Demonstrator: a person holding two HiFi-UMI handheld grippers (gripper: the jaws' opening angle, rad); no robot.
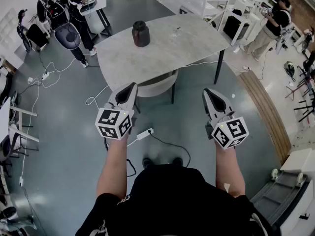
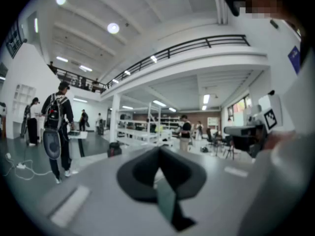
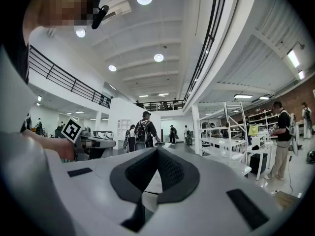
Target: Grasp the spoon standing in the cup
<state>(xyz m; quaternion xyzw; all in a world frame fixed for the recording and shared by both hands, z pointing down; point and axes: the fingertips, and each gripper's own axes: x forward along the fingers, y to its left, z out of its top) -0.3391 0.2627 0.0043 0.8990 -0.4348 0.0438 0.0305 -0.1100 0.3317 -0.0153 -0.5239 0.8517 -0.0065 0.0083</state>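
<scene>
Empty & clenched shut: left gripper [image 1: 127, 93], right gripper [image 1: 213, 100]. Well ahead on pale grey marbled surface [image 1: 197, 45] stands dark squat cup [image 1: 141, 33], nearer left gripper; spoon too small to tell.

The desk [image 1: 162, 53] is being viewed steeply down from the head, well back. Cameras on the left tool [image 1: 131, 87] and right tool [image 1: 209, 93] are being aimed level across the hall; a person with a backpack [image 1: 61, 6], far left, is being shared by all three.

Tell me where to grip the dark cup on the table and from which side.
Grip the dark cup across its wide lower body, coming in level from the near edge of the table. It stands upright with bare table in front of it, and its top looks narrower.
</scene>
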